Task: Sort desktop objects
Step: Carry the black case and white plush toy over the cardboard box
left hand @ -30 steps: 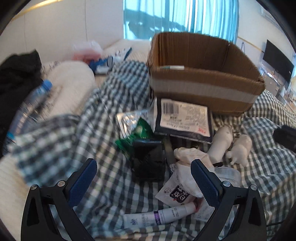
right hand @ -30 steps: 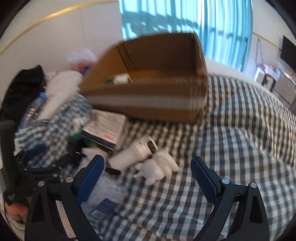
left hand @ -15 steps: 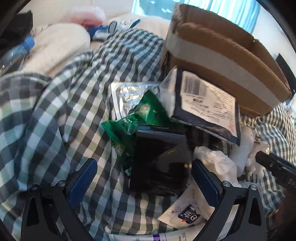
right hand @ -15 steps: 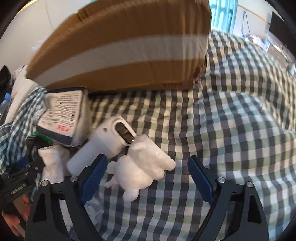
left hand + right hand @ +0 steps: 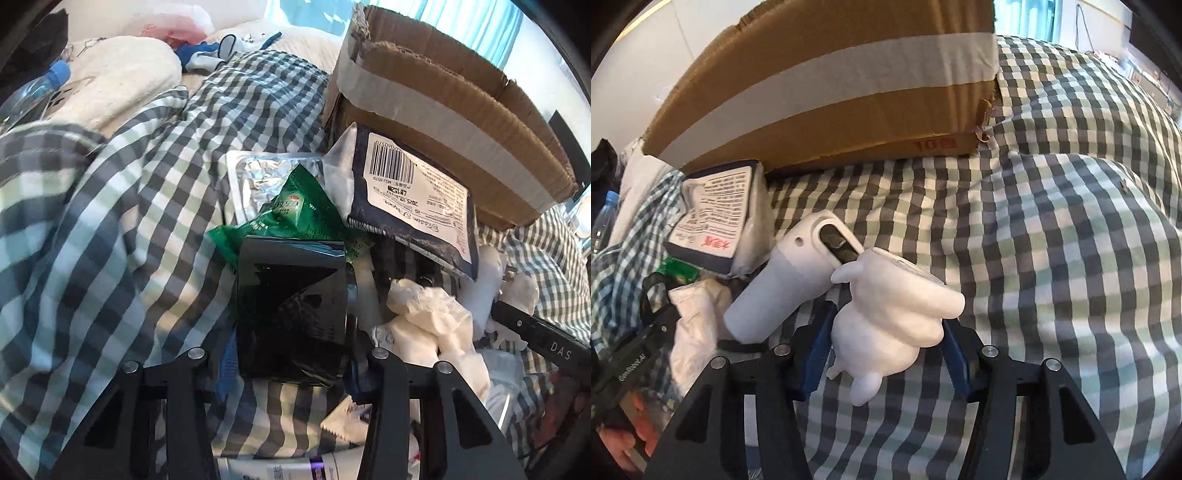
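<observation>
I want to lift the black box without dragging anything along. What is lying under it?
The black box lies on a green packet at its far end and on the checked cloth at its near end. A white strip shows along its right side. What lies under its middle is covered.

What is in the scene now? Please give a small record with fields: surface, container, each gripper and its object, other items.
surface: checked cloth
container: cardboard box, open top, white tape band, behind the clutter
left gripper: jaws have just been closing, pads at both sides of the black glossy packet
right gripper: jaws have just been closing, pads against the white figurine
beside figurine: white handheld device, lying tilted, touching it
other items: green sachet, navy barcode pouch, crumpled tissue
</observation>
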The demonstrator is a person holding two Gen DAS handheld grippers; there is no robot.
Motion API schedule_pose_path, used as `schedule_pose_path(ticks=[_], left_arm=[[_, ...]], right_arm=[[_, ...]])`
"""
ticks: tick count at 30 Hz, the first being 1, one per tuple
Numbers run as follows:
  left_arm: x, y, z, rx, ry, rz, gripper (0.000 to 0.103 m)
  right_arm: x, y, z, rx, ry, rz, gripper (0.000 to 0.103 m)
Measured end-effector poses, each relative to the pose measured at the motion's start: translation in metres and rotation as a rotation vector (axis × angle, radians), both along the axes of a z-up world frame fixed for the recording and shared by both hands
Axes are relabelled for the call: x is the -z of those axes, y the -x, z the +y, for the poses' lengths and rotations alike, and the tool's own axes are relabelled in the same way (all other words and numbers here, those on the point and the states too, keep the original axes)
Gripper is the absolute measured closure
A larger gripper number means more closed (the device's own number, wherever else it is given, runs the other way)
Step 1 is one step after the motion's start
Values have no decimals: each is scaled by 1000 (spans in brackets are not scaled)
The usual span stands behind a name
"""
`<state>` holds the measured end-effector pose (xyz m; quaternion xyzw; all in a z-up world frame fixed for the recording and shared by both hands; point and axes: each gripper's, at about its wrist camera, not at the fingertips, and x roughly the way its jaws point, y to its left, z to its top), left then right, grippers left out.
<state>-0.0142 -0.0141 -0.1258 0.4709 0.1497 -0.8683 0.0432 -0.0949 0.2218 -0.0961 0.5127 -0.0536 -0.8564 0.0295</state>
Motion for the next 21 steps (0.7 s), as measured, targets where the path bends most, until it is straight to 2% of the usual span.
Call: schedule_pose_path(ticks=[4, 9, 13, 21], left_arm=[[-9, -14, 5, 1, 42, 24, 57], [-27, -37, 6, -13, 61, 105, 57], [-43, -42, 9, -2, 61, 179, 57], [-69, -46, 24, 68, 65, 246, 57]], right_arm=[[-11, -20, -3, -14, -6, 22, 49], [-33, -41, -11, -45, -22, 85, 49], [-53, -53, -5, -47, 72, 111, 49], [-80, -66, -3, -58, 108, 161, 49]])
